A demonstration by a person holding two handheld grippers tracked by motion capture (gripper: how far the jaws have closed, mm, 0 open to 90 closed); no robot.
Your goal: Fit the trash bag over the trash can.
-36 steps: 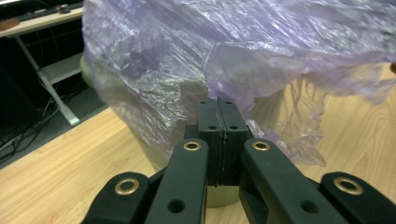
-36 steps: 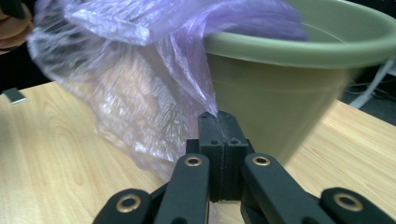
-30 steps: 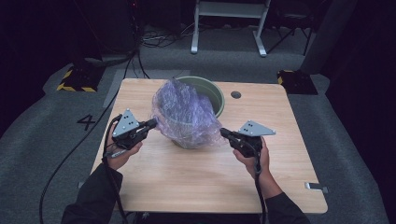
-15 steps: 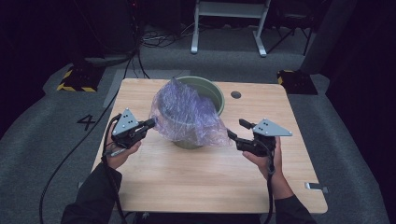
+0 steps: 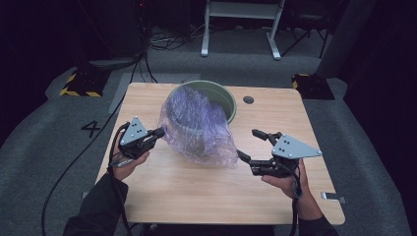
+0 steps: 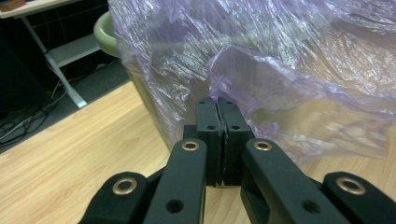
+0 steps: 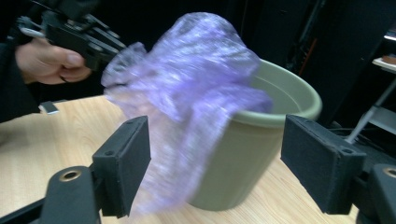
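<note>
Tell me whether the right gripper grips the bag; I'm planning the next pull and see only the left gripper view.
Observer: No. The right gripper is open beside the purple bag; its jaws have just been opening, with nothing between them.
Operator: Does the bag cover the pail's whole rim?
Observer: No. From above, the far right rim of the green pail is bare.

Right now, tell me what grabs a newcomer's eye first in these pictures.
The crinkled purple plastic bag draped over the near side of the green bin at the table's far middle stands out first. The left gripper pinches the bag's edge shut, while the right gripper, whose jaws have just been opening, stands wide open and empty beside the bag.
</note>
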